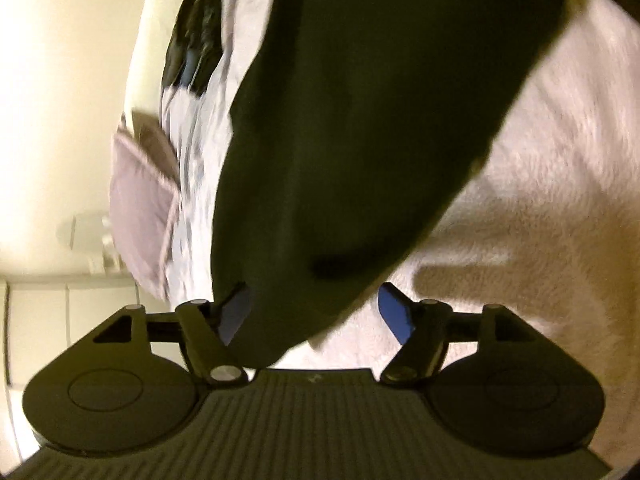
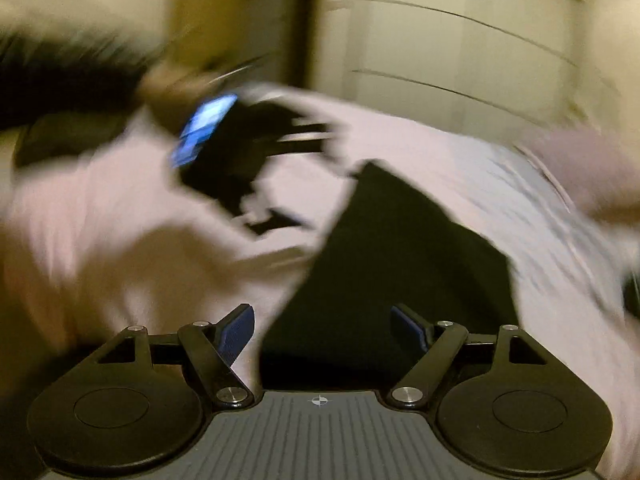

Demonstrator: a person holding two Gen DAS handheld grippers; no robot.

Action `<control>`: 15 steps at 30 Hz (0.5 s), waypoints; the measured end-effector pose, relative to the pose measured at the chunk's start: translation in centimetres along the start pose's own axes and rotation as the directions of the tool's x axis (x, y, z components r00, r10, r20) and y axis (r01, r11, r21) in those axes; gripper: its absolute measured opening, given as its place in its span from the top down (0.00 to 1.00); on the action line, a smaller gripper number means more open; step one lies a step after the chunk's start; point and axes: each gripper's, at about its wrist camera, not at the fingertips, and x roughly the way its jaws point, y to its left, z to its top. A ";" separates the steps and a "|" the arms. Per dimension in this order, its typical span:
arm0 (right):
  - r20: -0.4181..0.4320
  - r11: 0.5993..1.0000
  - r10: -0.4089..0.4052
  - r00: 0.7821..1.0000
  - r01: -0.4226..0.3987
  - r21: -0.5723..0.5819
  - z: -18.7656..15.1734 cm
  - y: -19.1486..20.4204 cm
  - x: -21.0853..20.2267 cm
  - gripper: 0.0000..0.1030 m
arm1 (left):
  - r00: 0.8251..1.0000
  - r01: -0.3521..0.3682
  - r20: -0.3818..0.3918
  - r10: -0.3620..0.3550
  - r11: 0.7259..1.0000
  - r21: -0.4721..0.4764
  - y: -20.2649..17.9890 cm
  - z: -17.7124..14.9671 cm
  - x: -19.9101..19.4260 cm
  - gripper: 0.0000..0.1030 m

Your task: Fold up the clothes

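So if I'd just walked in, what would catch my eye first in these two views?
Probably the big dark garment, spread over a pale fluffy blanket and filling the middle of the left view. It runs down between the open left gripper. In the blurred right view, the other gripper's bright blue pad stands out at upper left.

A bed (image 1: 540,184) with a pale, fuzzy cover carries everything. A dark garment (image 1: 360,128) lies spread on it through the middle of the left wrist frame, and at lower center of the right wrist frame. At left, a pinkish-grey pillow (image 1: 140,200) rests on the bed, with another black item (image 1: 196,40) at upper left, blurred.
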 end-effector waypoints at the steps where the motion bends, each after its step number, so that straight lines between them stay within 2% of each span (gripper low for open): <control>1: -0.029 0.995 -0.002 1.000 -0.001 -0.097 0.3 1.7 1.4 0.25 | 1.000 -0.006 0.009 0.006 1.000 0.009 -0.4 -0.1 0.2 0.30; 3: -0.087 0.957 -0.033 0.996 0.007 -0.291 0.7 4.8 4.6 0.25 | 0.999 -0.016 0.032 0.016 1.000 0.018 -1.0 -0.5 0.7 0.25; 5: -0.120 0.882 -0.124 0.985 0.054 -0.469 -0.2 6.8 7.2 0.25 | 0.998 -0.033 0.056 0.032 0.999 0.025 -1.6 -1.1 1.1 0.21; 7: -0.127 0.811 -0.195 0.973 0.086 -0.579 -1.4 7.4 8.6 0.25 | 0.995 -0.053 0.081 0.051 0.998 0.023 -2.0 -1.6 1.5 0.19; 8: -0.132 0.789 -0.221 0.966 0.098 -0.606 -1.7 7.3 9.2 0.25 | 0.994 -0.062 0.088 0.060 0.998 0.016 -2.0 -1.9 1.7 0.18; 9: -0.139 0.786 -0.234 0.962 0.103 -0.610 -2.0 6.8 9.5 0.25 | 0.993 -0.072 0.092 0.071 0.997 0.010 -1.9 -2.1 1.9 0.18; 10: -0.146 0.802 -0.219 0.965 0.093 -0.590 -2.0 6.1 9.6 0.26 | 0.992 -0.082 0.093 0.081 0.997 0.007 -1.9 -2.3 2.2 0.18; 11: -0.148 0.821 -0.196 0.969 0.080 -0.565 -2.0 5.3 9.5 0.32 | 0.992 -0.089 0.092 0.087 0.996 0.009 -1.8 -2.5 2.4 0.18; 13: -0.126 0.832 -0.161 0.979 0.065 -0.551 -2.0 4.4 8.5 0.42 | 0.990 -0.112 0.094 0.107 0.993 0.041 -1.9 -2.7 2.8 0.18; 15: -0.104 0.847 -0.131 0.986 0.057 -0.528 -2.2 3.1 6.8 0.47 | 0.987 -0.138 0.098 0.130 0.987 0.084 -2.1 -2.8 3.2 0.18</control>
